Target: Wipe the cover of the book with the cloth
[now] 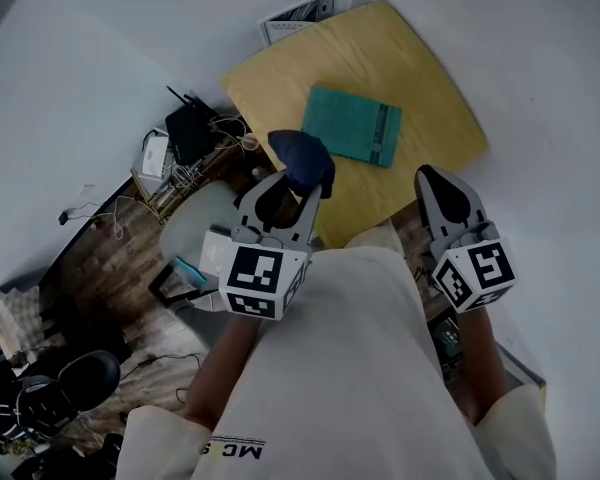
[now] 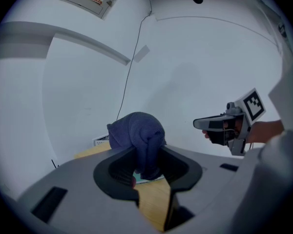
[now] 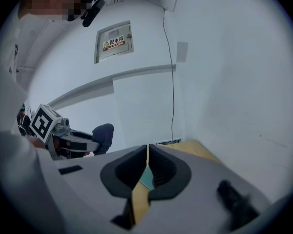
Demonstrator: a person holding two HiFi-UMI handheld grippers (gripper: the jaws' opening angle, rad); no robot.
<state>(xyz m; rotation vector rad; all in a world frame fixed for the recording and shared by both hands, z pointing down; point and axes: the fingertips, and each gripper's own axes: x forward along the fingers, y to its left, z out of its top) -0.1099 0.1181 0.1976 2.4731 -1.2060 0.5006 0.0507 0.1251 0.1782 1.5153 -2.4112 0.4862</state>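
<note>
A teal book (image 1: 353, 125) lies flat on the small yellow wooden table (image 1: 420, 68). My left gripper (image 1: 298, 180) is shut on a dark blue cloth (image 1: 302, 158), bunched into a ball (image 2: 138, 134) between the jaws, held above the table's near left edge, short of the book. My right gripper (image 1: 435, 180) hangs over the table's near right edge, jaws closed with nothing between them (image 3: 147, 165). A sliver of the book (image 3: 146, 179) shows below those jaws.
A white wall rises behind the table, with a cable (image 3: 169, 67) running down it and a panel with a warning label (image 3: 114, 42). Left of the table lie a black router (image 1: 188, 128), tangled cables and a chair (image 1: 90, 373) on wooden floor.
</note>
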